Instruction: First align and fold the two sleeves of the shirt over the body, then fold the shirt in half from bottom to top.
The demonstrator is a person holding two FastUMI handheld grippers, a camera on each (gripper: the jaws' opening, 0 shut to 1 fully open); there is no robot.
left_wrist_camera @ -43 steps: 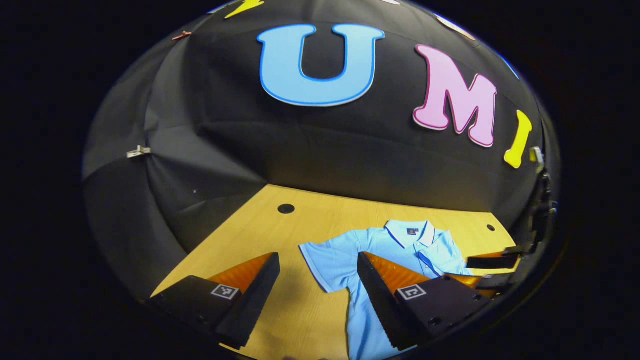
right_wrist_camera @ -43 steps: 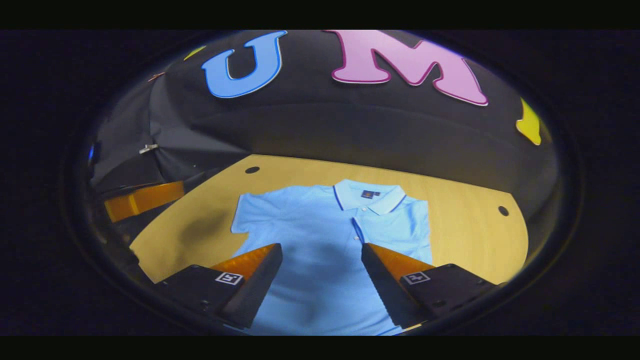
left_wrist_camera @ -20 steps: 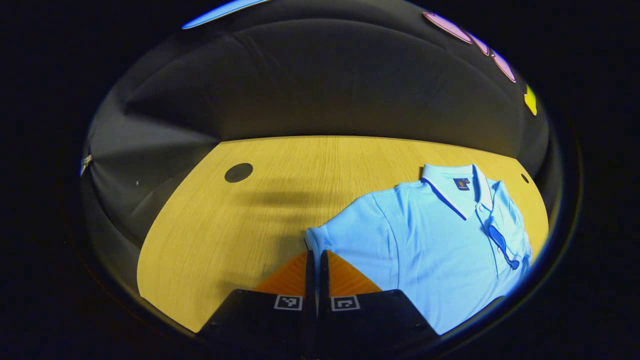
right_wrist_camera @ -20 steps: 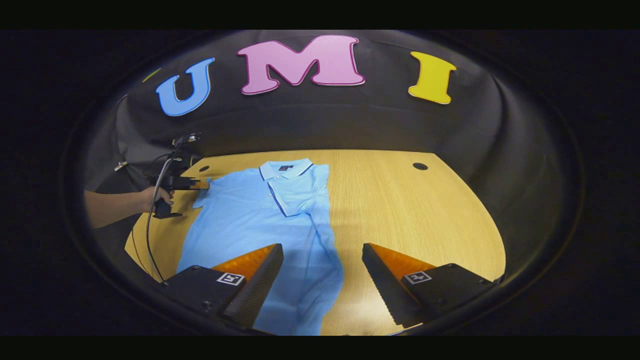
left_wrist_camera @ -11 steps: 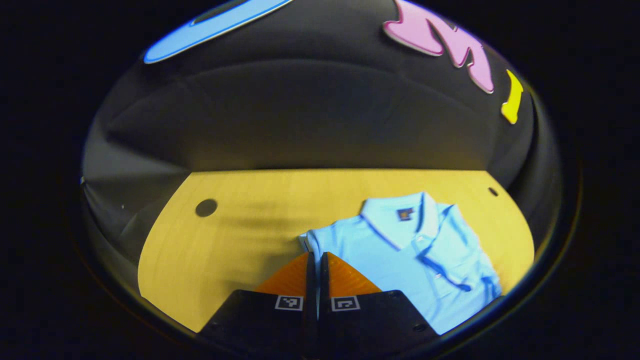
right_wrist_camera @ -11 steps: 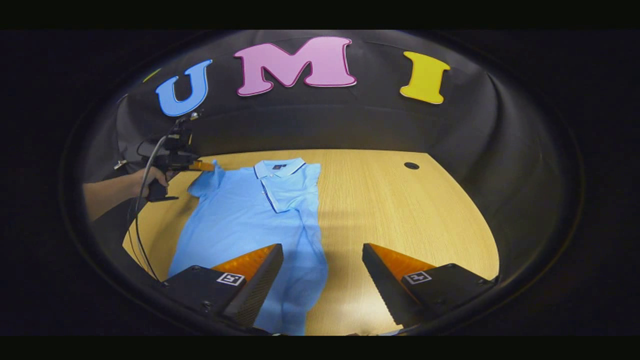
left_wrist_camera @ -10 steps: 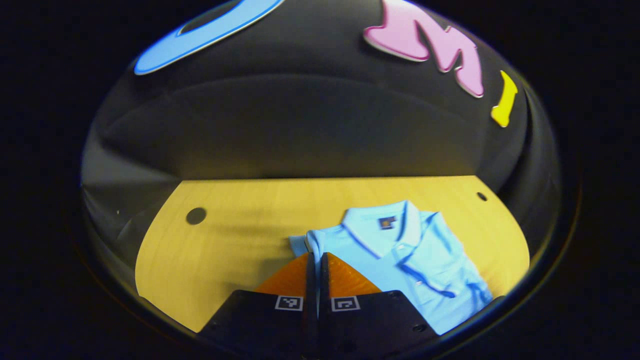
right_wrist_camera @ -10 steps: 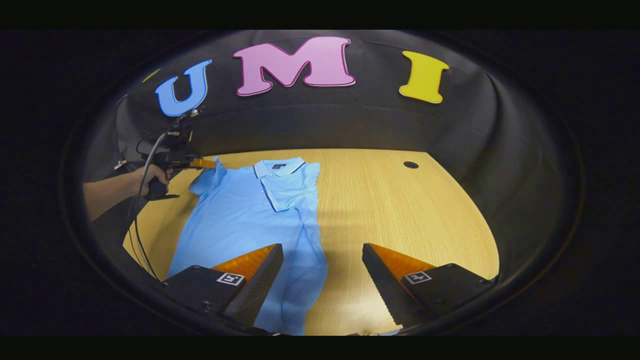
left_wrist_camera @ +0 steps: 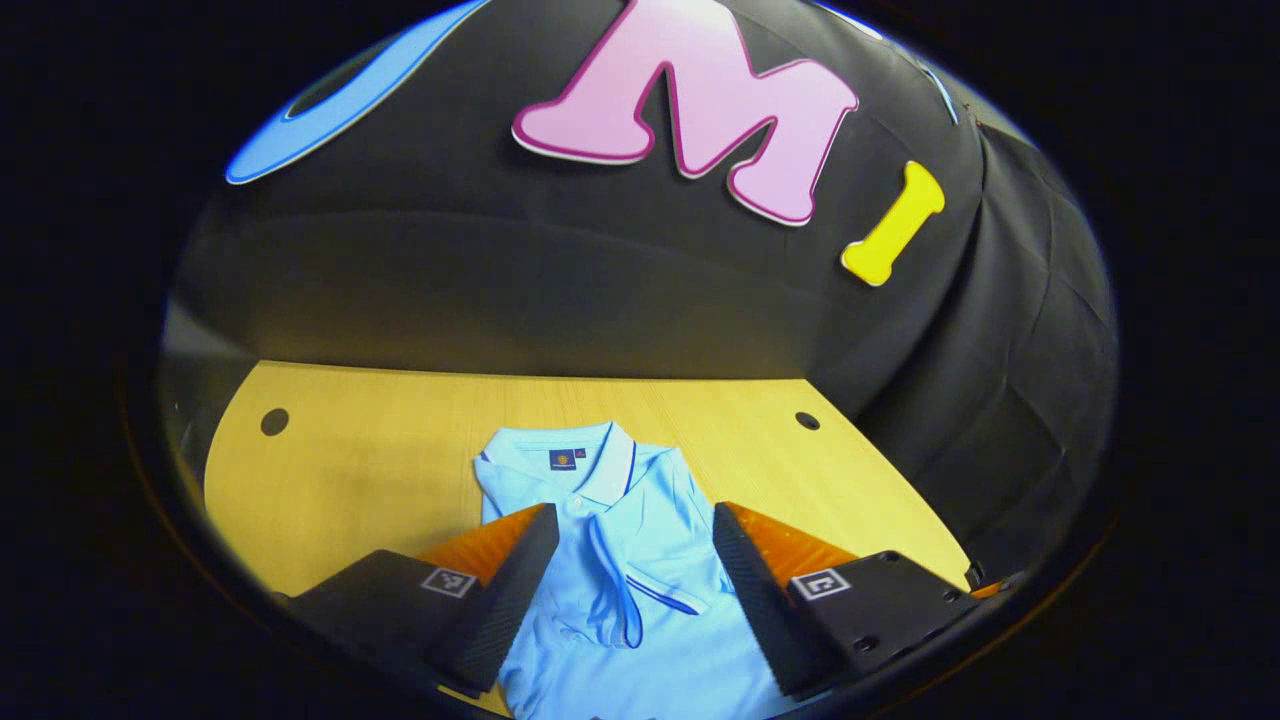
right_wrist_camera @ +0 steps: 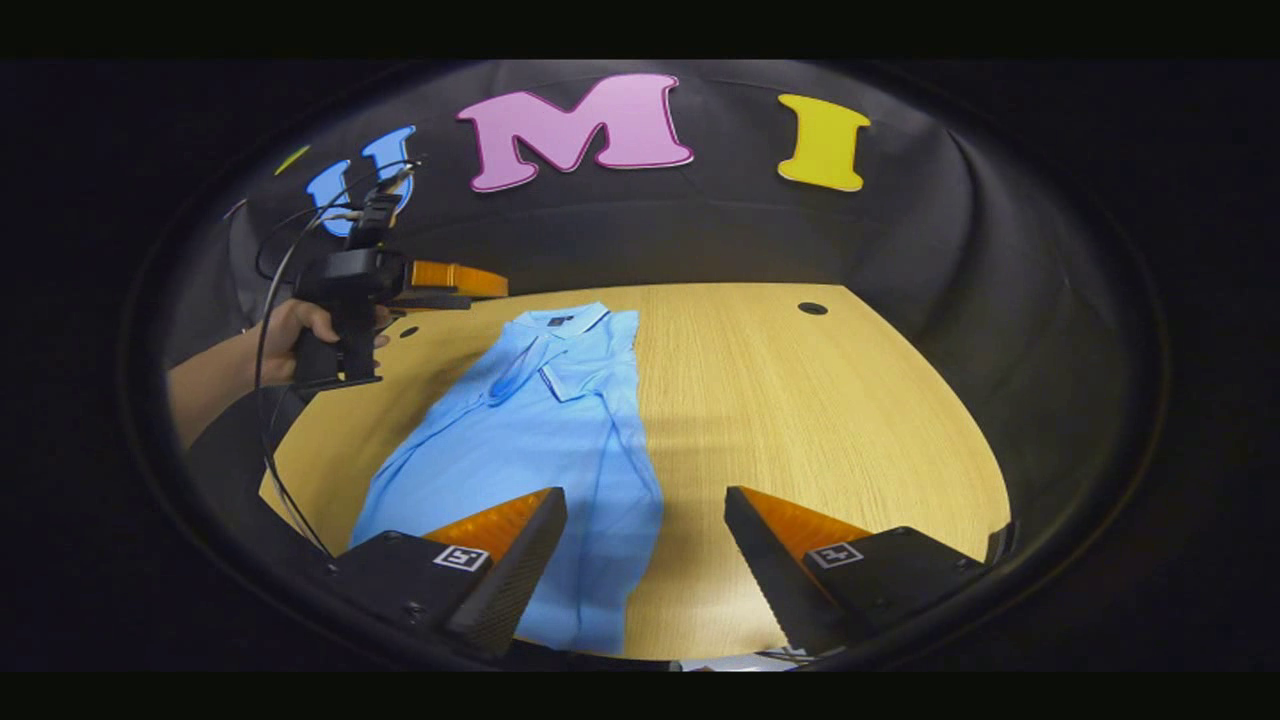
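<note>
— Where is your shirt [right_wrist_camera: 525,440] right now?

— Flat on the wooden table [right_wrist_camera: 800,420], collar [left_wrist_camera: 560,465] toward the far wall. Both sleeves lie folded in over the body, so you have a long narrow strip. The sleeve hems with their dark trim cross just below the collar in your left gripper view.

— And your left gripper [left_wrist_camera: 630,565]?

— Its fingers stand wide apart with nothing between them. You hold it above the chest of the shirt, clear of the cloth. In the right gripper view your hand [right_wrist_camera: 290,335] carries it up near the collar end.

— Your right gripper [right_wrist_camera: 645,550]?

— Spread apart too, holding nothing. It hangs over the near end, one finger above the shirt's lower part, the other above bare table.
</note>
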